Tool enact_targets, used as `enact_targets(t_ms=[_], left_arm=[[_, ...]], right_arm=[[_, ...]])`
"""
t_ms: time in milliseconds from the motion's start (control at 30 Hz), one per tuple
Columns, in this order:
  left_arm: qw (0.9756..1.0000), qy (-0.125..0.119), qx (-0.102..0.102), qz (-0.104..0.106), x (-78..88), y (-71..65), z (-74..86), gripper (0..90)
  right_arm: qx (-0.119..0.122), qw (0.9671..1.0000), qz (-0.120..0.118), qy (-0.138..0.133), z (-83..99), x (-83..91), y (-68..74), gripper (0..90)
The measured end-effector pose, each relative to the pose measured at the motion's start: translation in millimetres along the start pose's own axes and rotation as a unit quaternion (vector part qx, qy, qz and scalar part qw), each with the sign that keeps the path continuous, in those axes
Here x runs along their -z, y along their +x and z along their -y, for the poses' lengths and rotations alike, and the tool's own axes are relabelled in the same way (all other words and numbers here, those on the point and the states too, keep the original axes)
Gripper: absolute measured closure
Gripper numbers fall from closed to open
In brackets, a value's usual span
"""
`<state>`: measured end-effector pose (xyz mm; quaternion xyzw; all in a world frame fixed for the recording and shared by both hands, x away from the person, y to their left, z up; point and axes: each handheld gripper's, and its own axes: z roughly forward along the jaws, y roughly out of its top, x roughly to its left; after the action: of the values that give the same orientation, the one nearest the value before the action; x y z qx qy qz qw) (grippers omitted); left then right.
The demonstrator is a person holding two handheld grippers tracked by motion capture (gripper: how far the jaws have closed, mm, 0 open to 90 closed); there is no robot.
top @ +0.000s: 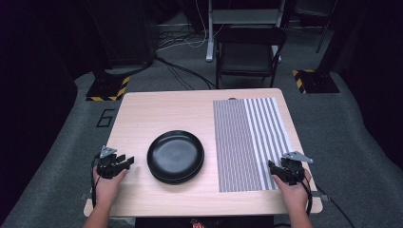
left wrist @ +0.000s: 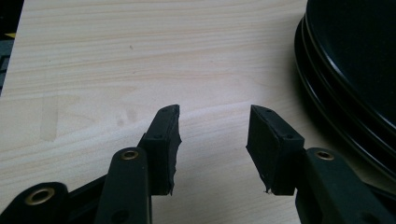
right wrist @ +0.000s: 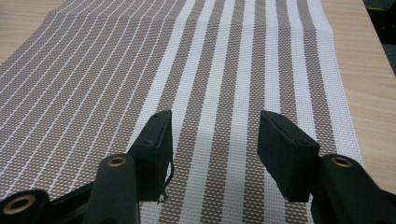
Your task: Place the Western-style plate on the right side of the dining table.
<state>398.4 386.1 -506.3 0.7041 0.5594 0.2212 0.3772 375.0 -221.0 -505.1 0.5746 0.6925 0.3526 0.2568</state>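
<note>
A stack of black plates (top: 175,156) sits on the light wooden table (top: 157,114), a little left of its middle. To the right lies a striped grey and white placemat (top: 249,142). My left gripper (top: 124,163) rests near the table's front left, just left of the plates, open with only bare wood between its jaws. The left gripper view has the plates (left wrist: 355,70) at its right edge, beside the left gripper (left wrist: 214,140). My right gripper (top: 274,169) hovers over the placemat's near right corner. It (right wrist: 215,149) is open over the placemat (right wrist: 196,79), nothing held.
Beyond the table's far edge stands a black chair (top: 249,52) with a white frame behind it. Cables run over the grey carpet. Yellow-black marked stand bases (top: 108,88) flank the table at the far left and right.
</note>
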Motion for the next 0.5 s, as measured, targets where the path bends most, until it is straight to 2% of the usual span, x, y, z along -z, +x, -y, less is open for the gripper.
enact_targets(t_ms=[100,267,467,500], left_arm=[[1.0,-0.001,0.002,0.003,1.6,-0.6,-0.4,54.5],[0.9999,-0.006,0.009,0.012,5.8,-2.4,-2.1,56.8],[0.9999,-0.007,0.005,0.015,9.0,-4.5,-3.0,58.0],[0.9998,-0.007,0.005,0.016,10.7,-4.7,-3.3,58.4]], right_arm=[[0.001,1.0,-0.005,0.002,-0.9,0.6,3.6,47.3],[0.018,0.9997,-0.014,-0.003,-5.1,3.2,14.2,50.5],[0.025,0.9995,-0.018,-0.007,-8.8,5.5,20.5,53.7],[0.026,0.9994,-0.022,-0.004,-11.0,6.9,23.3,56.7]])
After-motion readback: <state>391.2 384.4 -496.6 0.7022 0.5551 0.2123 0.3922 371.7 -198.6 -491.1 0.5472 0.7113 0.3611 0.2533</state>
